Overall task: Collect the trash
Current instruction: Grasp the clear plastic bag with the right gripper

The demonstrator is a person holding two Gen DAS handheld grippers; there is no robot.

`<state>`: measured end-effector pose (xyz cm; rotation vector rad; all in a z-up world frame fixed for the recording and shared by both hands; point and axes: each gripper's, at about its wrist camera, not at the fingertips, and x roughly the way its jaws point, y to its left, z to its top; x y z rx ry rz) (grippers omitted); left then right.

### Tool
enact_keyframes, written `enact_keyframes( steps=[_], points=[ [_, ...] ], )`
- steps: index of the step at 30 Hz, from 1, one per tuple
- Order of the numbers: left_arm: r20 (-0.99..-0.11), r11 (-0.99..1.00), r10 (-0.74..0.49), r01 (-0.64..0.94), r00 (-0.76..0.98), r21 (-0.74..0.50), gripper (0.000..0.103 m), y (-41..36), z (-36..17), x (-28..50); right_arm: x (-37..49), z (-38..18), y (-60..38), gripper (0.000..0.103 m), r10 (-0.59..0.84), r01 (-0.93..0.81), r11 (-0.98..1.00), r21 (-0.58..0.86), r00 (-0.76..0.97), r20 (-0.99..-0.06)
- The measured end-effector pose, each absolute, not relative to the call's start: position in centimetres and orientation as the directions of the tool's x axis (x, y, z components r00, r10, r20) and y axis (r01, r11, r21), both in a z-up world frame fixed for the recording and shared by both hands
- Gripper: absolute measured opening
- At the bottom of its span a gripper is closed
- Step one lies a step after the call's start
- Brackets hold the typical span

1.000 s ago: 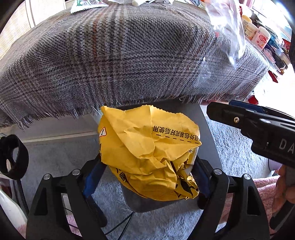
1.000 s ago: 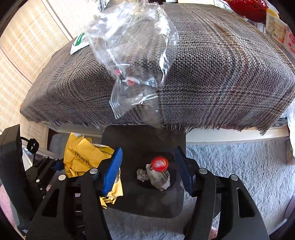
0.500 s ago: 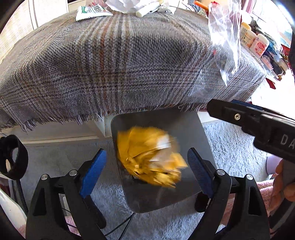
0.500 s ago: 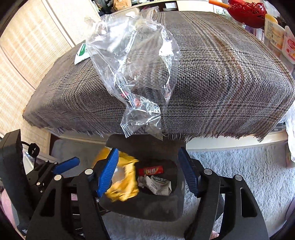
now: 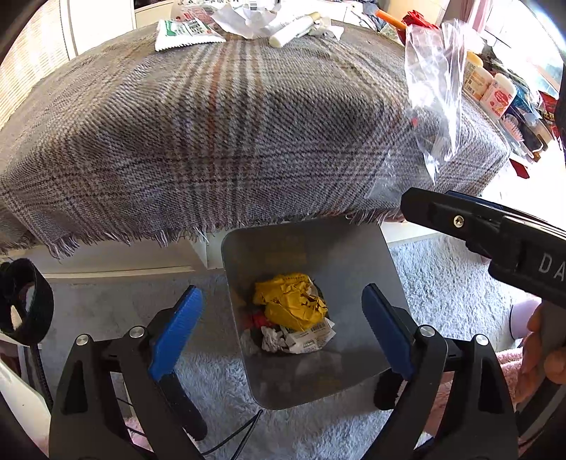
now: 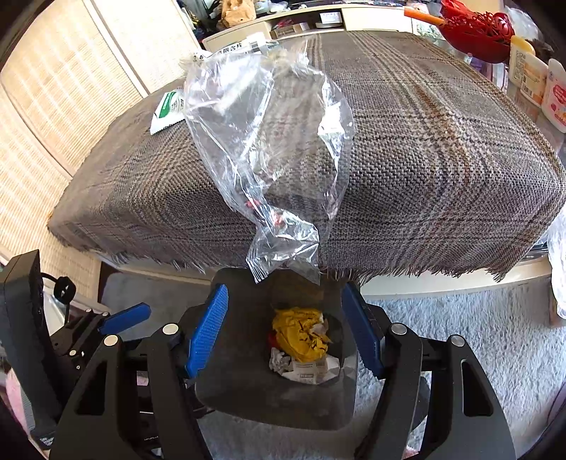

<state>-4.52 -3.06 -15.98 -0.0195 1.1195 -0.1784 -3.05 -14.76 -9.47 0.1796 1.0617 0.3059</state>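
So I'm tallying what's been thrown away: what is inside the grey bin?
Inside the grey bin: a crumpled yellow wrapper on top, white labelled paper, something red. Anything beneath them is covered.

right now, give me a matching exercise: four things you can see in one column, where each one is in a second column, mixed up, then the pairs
Things:
1. yellow wrapper
2. clear plastic bag
3. green and white packet
4. bin

Places:
A. flat on the checked cloth, at its far side
B. on the floor, below the cloth's fringed edge
C. in the air above the bin's mouth
D. crumpled inside the bin

Pairs: 1-D, 2-C, 3-A, 4-B
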Motion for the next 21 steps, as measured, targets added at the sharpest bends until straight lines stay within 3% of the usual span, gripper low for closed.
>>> enact_keyframes(
  steps=[21],
  points=[
    [-0.841,0.992,-0.108,0.107,0.530,-0.060,0.090,-0.7,-9.4,-1.2,-0.9,-3.0,-14.9,0.068,0.301,-0.199,0.953,0.226,0.597,-0.744]
  ],
)
